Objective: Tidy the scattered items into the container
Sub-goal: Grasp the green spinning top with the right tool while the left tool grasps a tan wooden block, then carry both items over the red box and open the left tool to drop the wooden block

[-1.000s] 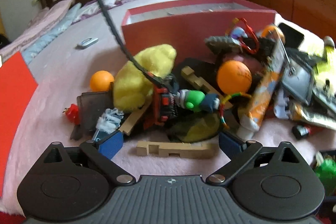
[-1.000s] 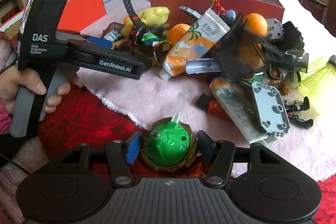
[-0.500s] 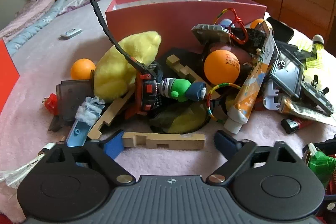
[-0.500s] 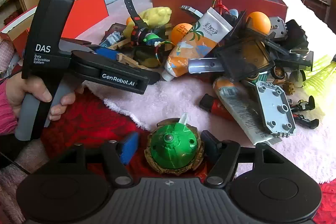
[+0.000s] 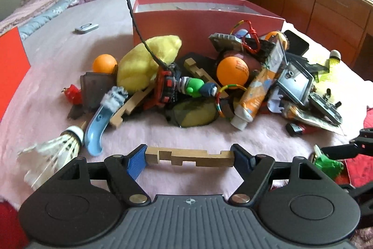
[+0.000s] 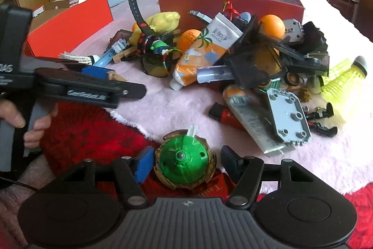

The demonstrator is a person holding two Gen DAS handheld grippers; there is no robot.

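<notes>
On the pink blanket, lower centre of both wrist views: each claw has an item between its fingers.

Left gripper [image 5: 189, 157] has just been closing and now clenches a notched wooden bar [image 5: 190, 157] end to end, both pads touching it. Right gripper [image 6: 186, 164] straddles a green spinning top [image 6: 185, 164] at the blanket's red edge; its left pad sits against the top, a gap shows at the right pad, so it is not clamped. The red box [image 5: 207, 25], open-topped, stands upper centre, directly behind the heap of scattered items. A white shuttlecock [image 5: 53, 151] lies at lower left of the left view.
</notes>
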